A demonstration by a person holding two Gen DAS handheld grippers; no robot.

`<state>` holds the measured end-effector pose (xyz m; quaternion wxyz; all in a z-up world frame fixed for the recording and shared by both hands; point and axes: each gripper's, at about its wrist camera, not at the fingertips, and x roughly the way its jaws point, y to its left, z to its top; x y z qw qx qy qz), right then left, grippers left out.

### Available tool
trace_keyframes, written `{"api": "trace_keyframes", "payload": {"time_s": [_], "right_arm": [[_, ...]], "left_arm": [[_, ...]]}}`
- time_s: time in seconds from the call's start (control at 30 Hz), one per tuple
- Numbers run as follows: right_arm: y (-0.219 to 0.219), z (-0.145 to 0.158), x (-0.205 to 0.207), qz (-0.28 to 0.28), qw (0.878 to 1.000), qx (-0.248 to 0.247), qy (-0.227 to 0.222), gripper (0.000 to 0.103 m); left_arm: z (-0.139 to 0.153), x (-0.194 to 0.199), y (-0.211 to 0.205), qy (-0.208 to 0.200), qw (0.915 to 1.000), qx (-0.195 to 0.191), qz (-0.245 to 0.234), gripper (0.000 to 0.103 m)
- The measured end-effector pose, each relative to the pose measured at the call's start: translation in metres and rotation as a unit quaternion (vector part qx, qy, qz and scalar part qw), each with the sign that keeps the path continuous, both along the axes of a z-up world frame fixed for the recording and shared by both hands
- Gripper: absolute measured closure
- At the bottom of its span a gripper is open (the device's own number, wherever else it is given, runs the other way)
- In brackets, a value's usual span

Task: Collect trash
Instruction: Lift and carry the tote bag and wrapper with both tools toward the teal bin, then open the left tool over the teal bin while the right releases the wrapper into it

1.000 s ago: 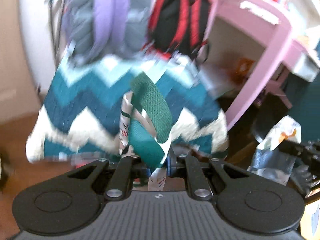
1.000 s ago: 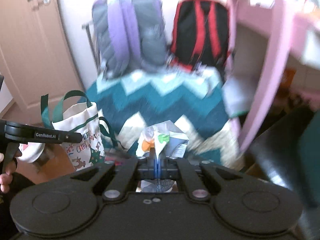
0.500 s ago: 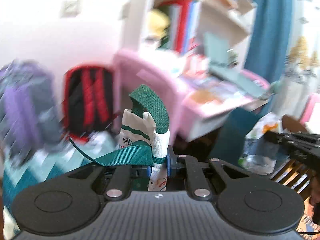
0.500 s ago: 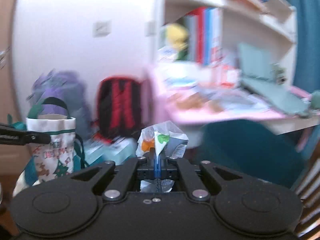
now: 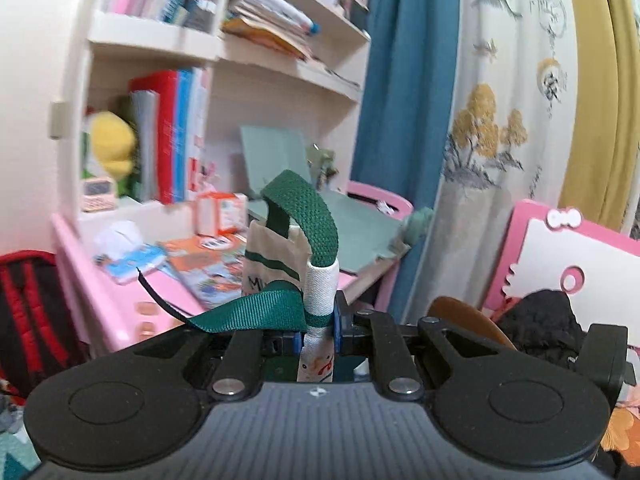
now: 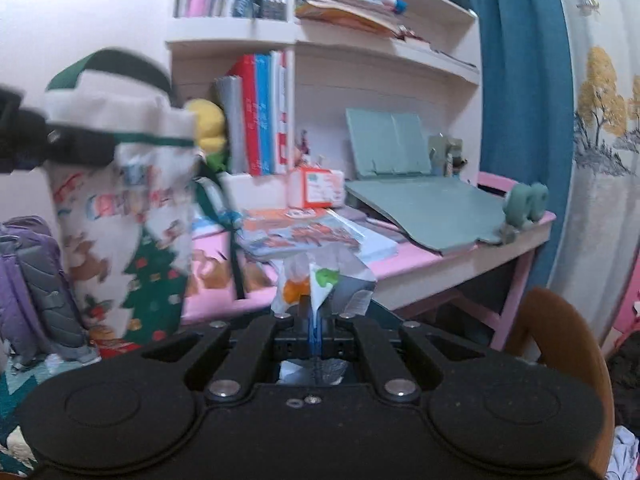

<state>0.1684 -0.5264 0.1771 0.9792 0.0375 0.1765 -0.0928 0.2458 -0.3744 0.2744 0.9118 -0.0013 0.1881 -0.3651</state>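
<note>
**Trash in hand, bag held up, deposit pending**

Left wrist view. Left tongs: closed on the white rim of the tote bag, green handle looping above. Pink worktop and bookshelf behind. A second earlier this view faced a zigzag blanket and backpacks; it has since swung to the worktop.

Right wrist view. Right tongs: closed on a crumpled wrapper, white with orange and green print. Tote bag hangs to the left, near but apart. Grip on the wrapper unchanged from a second ago.

Progress, judged: one piece collected and carried; dropping it into the bag remains. Whether other trash awaits cannot be told.
</note>
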Motion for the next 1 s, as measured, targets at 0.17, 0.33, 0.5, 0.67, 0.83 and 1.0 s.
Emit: {"api": "trace_keyframes", "payload": {"time_s": [0.17,0.33,0.5,0.67,0.83,1.0], "right_arm": [[-0.014,-0.025,0.014,-0.007,0.999,0.012,0.030,0.101],[-0.018,-0.045,0.033,-0.007,0.997,0.017,0.076,0.100],[-0.009,-0.064,0.041,-0.005,0.994,-0.003,0.105,0.088],[-0.011,-0.073,0.039,-0.007,0.994,-0.008,0.113,0.075],[-0.013,-0.071,0.033,-0.011,0.994,-0.003,0.111,0.073],[-0.007,-0.062,0.018,-0.015,0.995,-0.010,0.102,0.070]], "left_arm": [[-0.037,0.022,-0.042,0.023,0.9992,0.028,-0.014,0.089],[-0.086,0.044,-0.064,0.075,0.9946,0.065,-0.030,0.089],[-0.134,0.063,-0.072,0.132,0.9861,0.097,-0.032,0.089],[-0.153,0.062,-0.073,0.132,0.9827,0.125,-0.035,0.087],[-0.149,0.055,-0.069,0.131,0.9840,0.113,-0.041,0.069],[-0.137,0.044,-0.059,0.117,0.9882,0.094,-0.030,0.033]]}}
